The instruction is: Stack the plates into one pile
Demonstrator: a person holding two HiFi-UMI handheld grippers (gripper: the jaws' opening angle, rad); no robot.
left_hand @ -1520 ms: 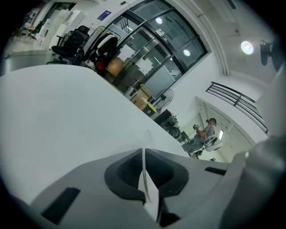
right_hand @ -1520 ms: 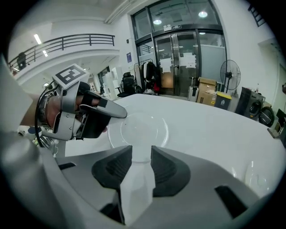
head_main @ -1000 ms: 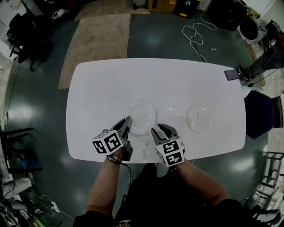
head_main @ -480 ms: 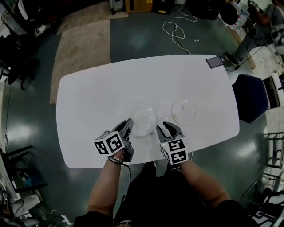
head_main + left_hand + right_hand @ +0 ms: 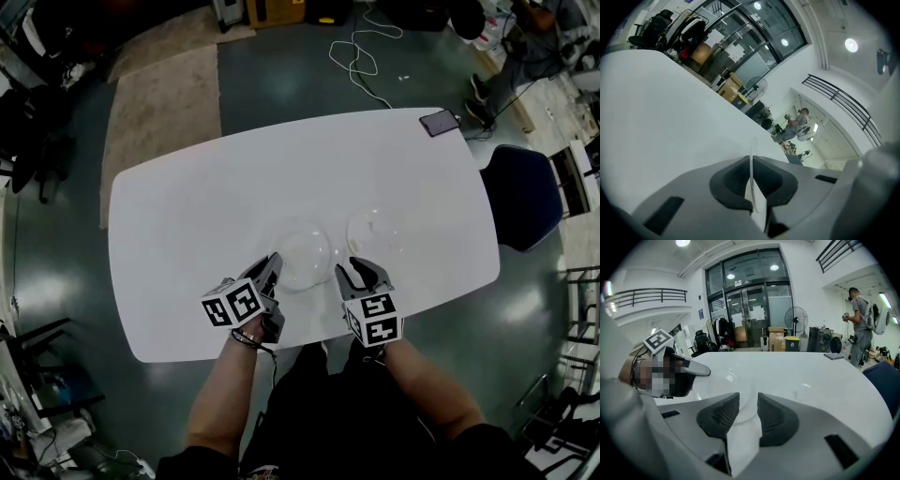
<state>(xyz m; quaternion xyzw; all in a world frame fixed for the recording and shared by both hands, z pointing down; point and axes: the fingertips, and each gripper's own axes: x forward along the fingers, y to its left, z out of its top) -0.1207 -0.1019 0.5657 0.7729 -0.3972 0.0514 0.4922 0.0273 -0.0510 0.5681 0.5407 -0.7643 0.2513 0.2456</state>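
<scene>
Two clear plates show on the white table (image 5: 187, 216) in the head view. My left gripper (image 5: 272, 266) is shut on the near rim of the left plate (image 5: 302, 251); in the left gripper view that thin clear rim (image 5: 751, 147) stands edge-on between its closed jaws (image 5: 751, 161). The other plate (image 5: 375, 232) lies apart to the right. My right gripper (image 5: 361, 272) is open and holds nothing. In the right gripper view the held plate (image 5: 726, 380) lies just ahead of its parted jaws (image 5: 749, 401). The left gripper's finger (image 5: 693, 367) shows at that plate's left rim.
A phone (image 5: 439, 122) lies at the table's far right corner. A blue chair (image 5: 516, 197) stands past the right end. A rug (image 5: 159, 103) and a cable (image 5: 361, 56) lie on the floor beyond. A person (image 5: 861, 319) stands off to the right.
Three plates lay in a row; the left gripper carried its plate right over the middle one, so only two show. Both grippers shifted right along the near edge.
</scene>
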